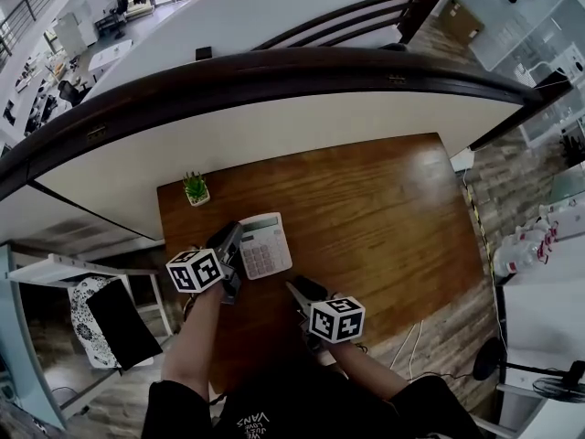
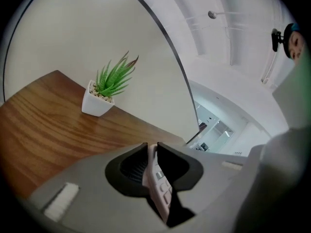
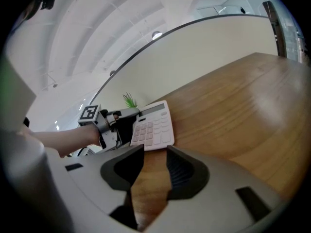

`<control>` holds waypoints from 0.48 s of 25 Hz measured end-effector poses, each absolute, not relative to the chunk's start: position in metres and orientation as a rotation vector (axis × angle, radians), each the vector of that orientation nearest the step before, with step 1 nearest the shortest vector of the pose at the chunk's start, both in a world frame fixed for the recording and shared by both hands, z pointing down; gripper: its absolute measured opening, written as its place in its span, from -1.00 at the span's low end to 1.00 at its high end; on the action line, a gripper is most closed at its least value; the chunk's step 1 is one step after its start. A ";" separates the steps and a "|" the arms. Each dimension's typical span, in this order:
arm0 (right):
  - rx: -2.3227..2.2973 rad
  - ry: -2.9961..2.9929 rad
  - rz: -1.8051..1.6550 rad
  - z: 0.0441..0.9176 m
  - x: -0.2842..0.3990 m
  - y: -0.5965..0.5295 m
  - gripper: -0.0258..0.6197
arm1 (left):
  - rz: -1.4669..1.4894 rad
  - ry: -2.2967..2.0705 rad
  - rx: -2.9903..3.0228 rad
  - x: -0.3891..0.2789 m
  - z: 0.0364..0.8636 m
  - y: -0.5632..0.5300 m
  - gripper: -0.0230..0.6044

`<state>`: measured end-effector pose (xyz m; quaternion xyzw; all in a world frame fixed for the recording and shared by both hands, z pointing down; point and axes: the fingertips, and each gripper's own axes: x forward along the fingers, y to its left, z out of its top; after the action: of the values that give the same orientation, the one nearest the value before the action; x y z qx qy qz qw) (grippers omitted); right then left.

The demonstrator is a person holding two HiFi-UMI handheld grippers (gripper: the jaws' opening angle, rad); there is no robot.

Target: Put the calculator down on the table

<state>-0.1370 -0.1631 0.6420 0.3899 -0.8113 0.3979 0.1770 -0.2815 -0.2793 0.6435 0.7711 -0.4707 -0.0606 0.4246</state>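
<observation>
Head view puts the calculator (image 1: pixel 265 245) left of centre in the frame, over the near left part of the table (image 1: pixel 393 208), its pale keys facing up and its display end toward the top of the frame. The left gripper (image 1: pixel 236 247) has it by the left edge. In the left gripper view the calculator stands edge-on at lower centre, between the two dark jaws, which are clenched on that thin edge with the keys showing on the jaw's right side. In the right gripper view the calculator sits just above centre, its face tipped toward the camera and its near edge low against the wood. Whether it lies flat on the table or hangs just above it cannot be told. The right gripper (image 1: pixel 303 293) is below and to the right of the calculator in the head view, near it but apart. Its own view shows the jaws released, standing apart with only bare wood between them. A plant (image 1: pixel 196 189) in a small white pot stands upright near the table's far left corner, above and left of the calculator in the head view and apart from it.
</observation>
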 end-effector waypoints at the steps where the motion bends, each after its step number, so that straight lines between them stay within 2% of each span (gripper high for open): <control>1: 1.104 -2.296 1.125 0.642 -0.136 -0.163 -0.44 | -0.130 -1.193 1.929 -0.281 0.645 -0.279 -0.74; 12: 1.122 -2.283 1.111 0.641 -0.117 -0.158 -0.44 | 0.030 -1.331 1.912 -0.283 0.653 -0.279 -0.74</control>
<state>-0.1170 -0.1581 0.6411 0.3973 -0.8087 0.3937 0.1819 -0.2832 -0.2787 0.6534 0.7540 -0.5248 0.0120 0.3949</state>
